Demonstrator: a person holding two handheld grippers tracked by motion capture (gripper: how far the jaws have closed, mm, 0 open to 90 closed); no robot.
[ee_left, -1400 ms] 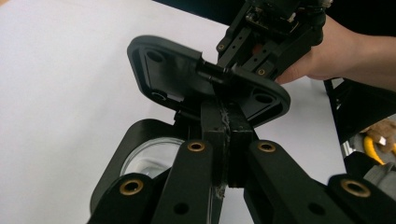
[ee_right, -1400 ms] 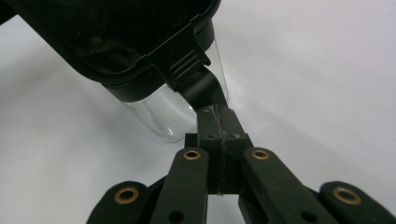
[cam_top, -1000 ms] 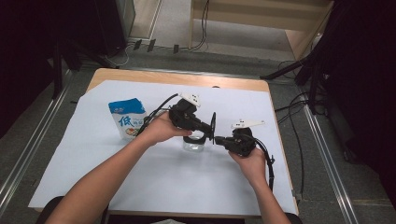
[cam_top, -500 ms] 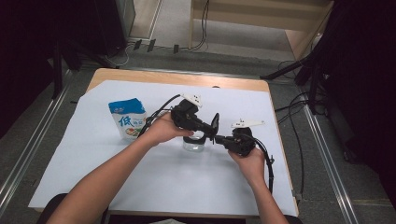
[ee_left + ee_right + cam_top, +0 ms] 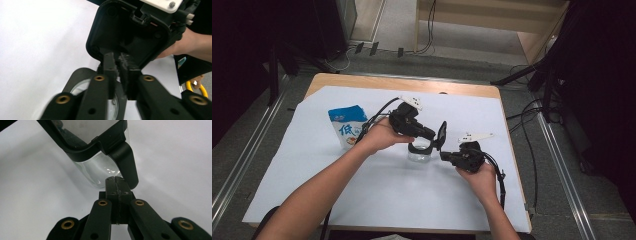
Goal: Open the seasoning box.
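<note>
A small clear glass container with a black rim stands mid-table on the white sheet. Its black hinged lid is swung upright. My left gripper reaches in from the left, and in the left gripper view its jaws are pressed together on the lower edge of the lid, above the glass. My right gripper comes from the right. It is shut with nothing between its jaws, its tip touching the black tab below the rim, beside the glass wall.
A blue and white snack bag stands left of the left hand. The white sheet covers most of the wooden table. Cables trail from both grippers, and the table's right edge is close to the right hand.
The left gripper has edged slightly right toward the lid. The lid stays upright and the right gripper has hardly moved.
</note>
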